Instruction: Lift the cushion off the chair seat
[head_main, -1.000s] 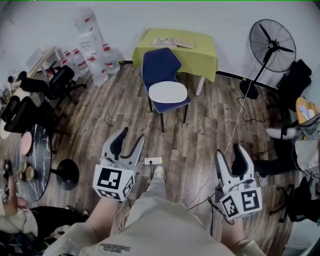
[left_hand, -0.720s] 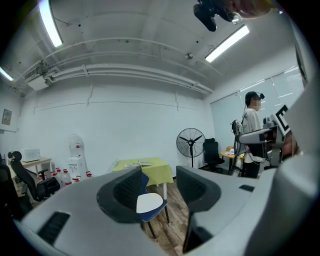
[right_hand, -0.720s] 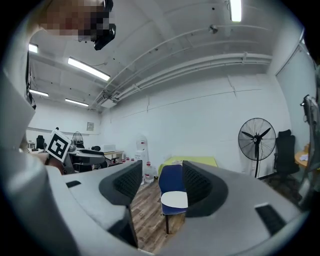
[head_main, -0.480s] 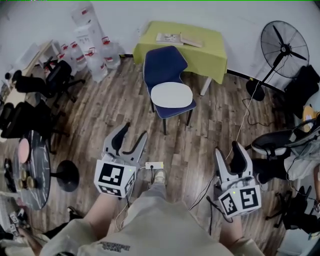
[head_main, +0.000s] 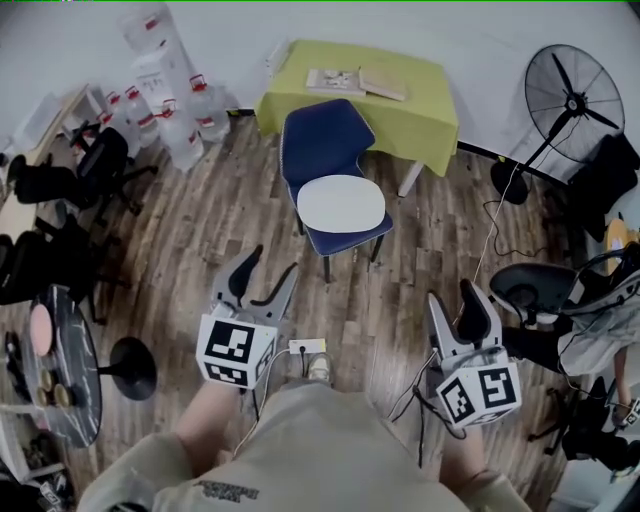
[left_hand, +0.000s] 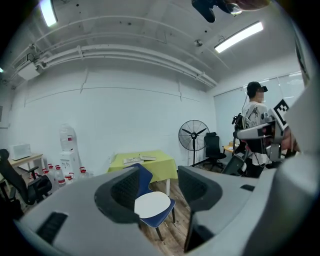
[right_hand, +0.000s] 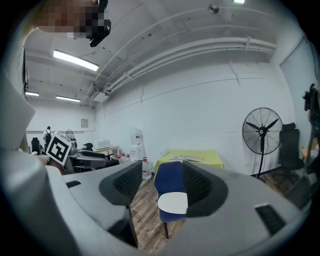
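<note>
Grey plastic claws come first: the left gripper (head_main: 270, 266) has its jaws opening with nothing between them, and the right gripper (head_main: 455, 298) holds its jaws apart, empty too. Both point across bare wood floor (head_main: 200, 240) toward the blue chair (head_main: 322, 135), well apart from it. On its seat lies the white cushion (head_main: 341, 202), flat and untouched, so I judge this the approach step. Next, the claws need to reach the cushion's front and side edges, which sit inside the seat rim. Room ahead looks open, though a cable (head_main: 487, 235) trails on the right, and the green table (head_main: 425, 110) stands just behind the chair.
</note>
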